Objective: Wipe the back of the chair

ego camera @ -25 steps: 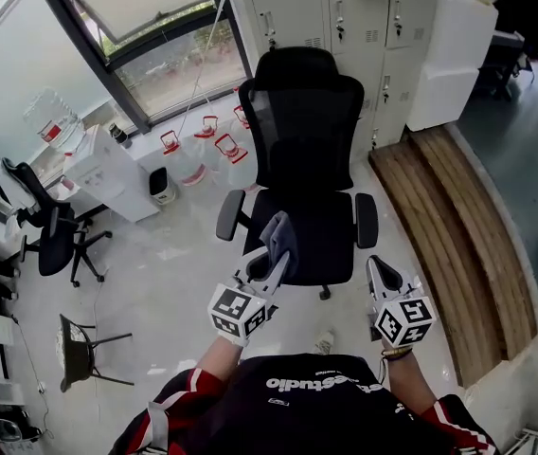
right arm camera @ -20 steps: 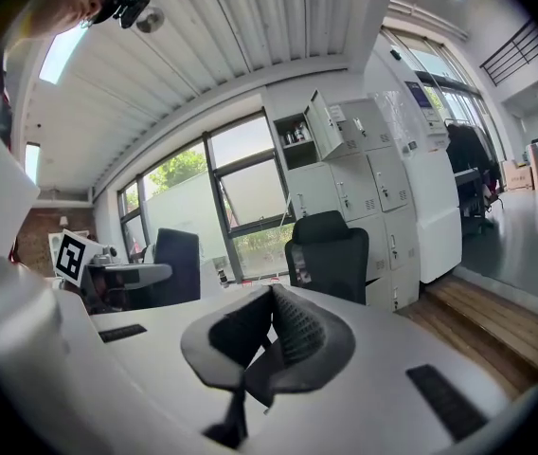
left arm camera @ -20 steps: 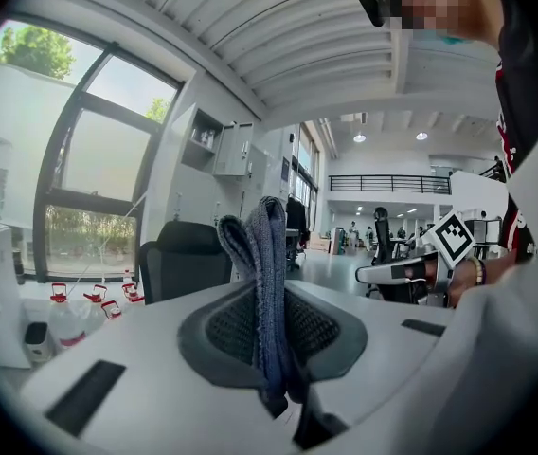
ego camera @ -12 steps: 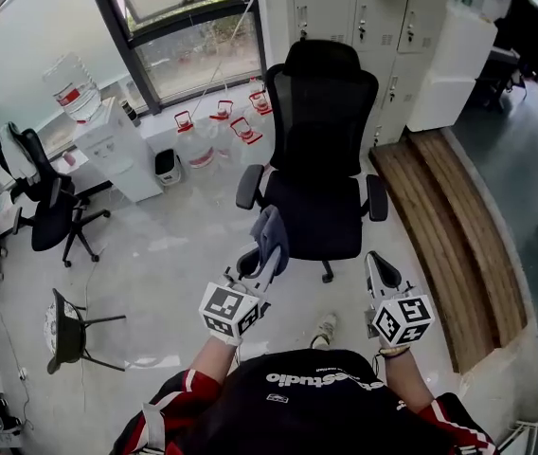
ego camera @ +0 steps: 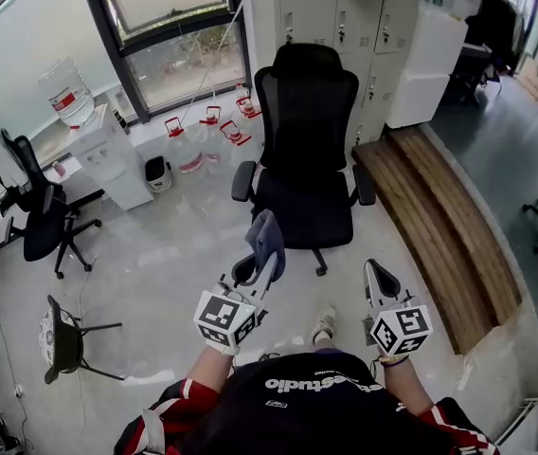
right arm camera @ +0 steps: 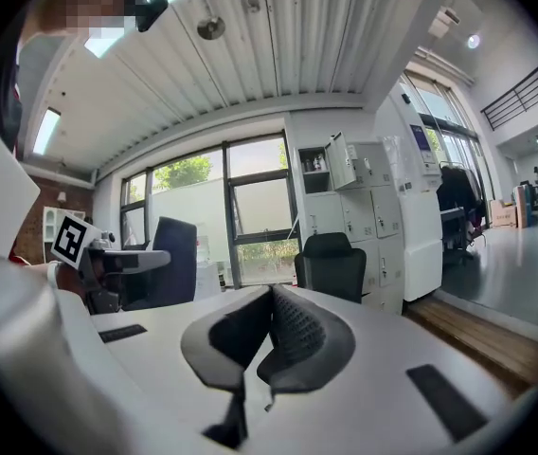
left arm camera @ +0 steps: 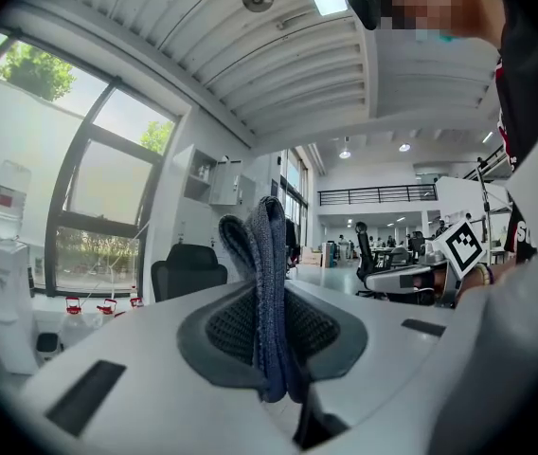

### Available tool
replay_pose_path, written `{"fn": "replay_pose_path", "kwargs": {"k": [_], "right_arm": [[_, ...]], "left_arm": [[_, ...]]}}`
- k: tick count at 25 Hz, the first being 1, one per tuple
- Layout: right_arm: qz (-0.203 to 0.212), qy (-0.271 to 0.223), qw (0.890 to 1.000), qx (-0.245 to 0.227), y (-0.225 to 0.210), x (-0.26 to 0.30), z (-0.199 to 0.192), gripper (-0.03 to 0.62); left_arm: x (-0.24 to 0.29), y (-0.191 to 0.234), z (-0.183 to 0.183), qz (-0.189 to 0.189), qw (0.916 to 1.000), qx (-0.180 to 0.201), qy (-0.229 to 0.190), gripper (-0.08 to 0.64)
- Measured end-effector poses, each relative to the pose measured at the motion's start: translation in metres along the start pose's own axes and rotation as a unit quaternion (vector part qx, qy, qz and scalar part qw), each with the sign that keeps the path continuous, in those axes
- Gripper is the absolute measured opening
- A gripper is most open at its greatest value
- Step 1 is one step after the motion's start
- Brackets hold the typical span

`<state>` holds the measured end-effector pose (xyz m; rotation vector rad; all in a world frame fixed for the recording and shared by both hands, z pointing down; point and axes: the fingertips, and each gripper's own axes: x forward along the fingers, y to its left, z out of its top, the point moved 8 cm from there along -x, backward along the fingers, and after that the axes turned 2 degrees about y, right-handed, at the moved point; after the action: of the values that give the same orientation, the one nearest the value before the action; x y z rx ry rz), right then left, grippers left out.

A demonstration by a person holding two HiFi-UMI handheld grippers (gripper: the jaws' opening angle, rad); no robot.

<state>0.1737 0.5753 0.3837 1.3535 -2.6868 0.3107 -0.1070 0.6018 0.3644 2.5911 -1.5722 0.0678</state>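
The black office chair [ego camera: 305,150] stands ahead of me, its seat turned my way and its back on the far side. My left gripper [ego camera: 261,271] hangs short of the chair's seat, toward its armrest on my left, clamped on a folded blue-grey cloth [ego camera: 267,235] that stands up past the jaws. My right gripper [ego camera: 377,275] hangs short of the chair's other armrest, jaws pressed together and empty.

Office room with a pale glossy floor [ego camera: 174,245] and large dark-framed windows [ego camera: 170,22] on the far wall. White lockers [ego camera: 331,12] stand beside them, and a water dispenser [ego camera: 106,157] stands below. A wooden platform [ego camera: 439,226] runs along the right.
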Motion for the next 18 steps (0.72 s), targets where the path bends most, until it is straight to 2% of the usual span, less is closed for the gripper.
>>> {"fn": "replay_pose_path", "kwargs": {"k": [9,18], "right_arm": [[-0.002,-0.013,1.0,-0.01,0.021,-0.024,-0.005,0.014],[-0.003,-0.01,1.0,-0.012,0.023,-0.027,-0.005,0.015]], "left_arm": [[-0.017,-0.012,-0.007,-0.014,0.9999,-0.001,-0.004,0.061],[-0.017,-0.014,-0.009,-0.02,0.9998,-0.001,-0.002,0.061]]}}
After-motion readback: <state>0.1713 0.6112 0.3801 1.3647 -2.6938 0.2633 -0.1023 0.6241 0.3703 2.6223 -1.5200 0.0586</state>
